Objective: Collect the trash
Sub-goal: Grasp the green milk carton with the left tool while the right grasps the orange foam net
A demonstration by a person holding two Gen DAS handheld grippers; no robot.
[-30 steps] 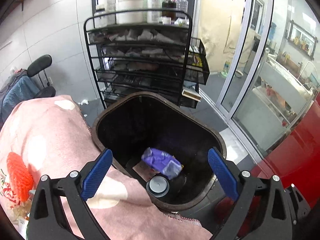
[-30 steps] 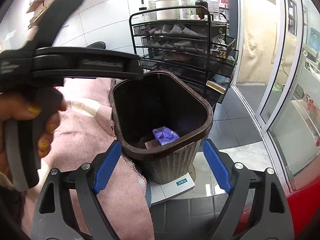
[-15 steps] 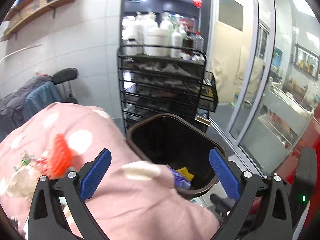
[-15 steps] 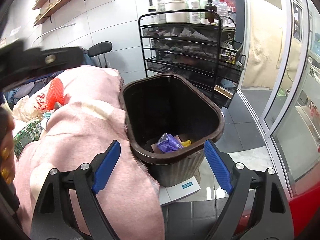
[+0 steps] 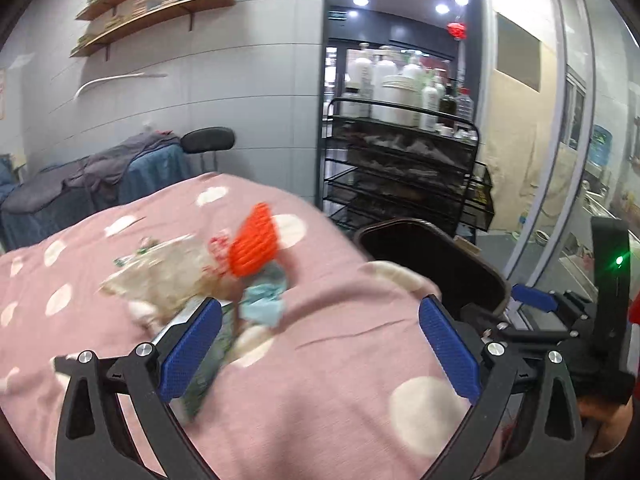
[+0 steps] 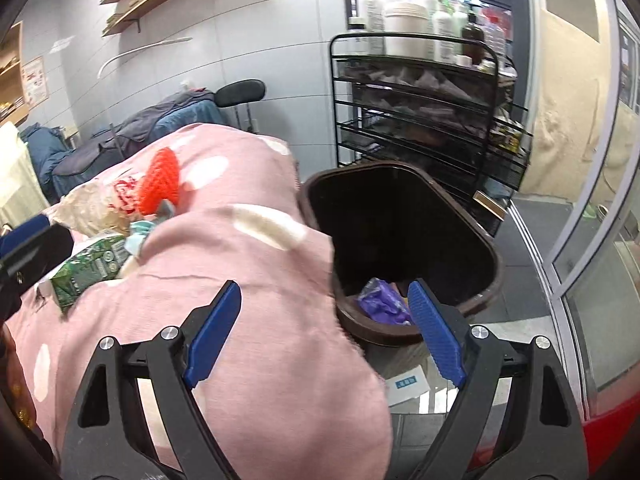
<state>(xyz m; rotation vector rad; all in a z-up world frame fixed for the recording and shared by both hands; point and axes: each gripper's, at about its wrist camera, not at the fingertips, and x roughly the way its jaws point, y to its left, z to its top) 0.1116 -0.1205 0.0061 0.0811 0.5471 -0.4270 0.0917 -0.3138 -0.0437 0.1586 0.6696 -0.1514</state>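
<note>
Trash [image 5: 224, 276] lies just beyond empty, spread left tongs [image 5: 320, 348].

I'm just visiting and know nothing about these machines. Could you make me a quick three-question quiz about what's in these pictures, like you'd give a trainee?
1. True or false: the left gripper is clamped on a piece of trash.
2. What lies inside the brown bin? A) a purple wrapper B) an orange mesh piece C) a green carton
3. What cloth does the uncollected trash lie on?

Key
1. False. Its jaws stand open with nothing between them, as do the right gripper's.
2. A. The purple wrapper is in the bin; the orange mesh piece and green carton are not.
3. The pink spotted blanket.
</note>
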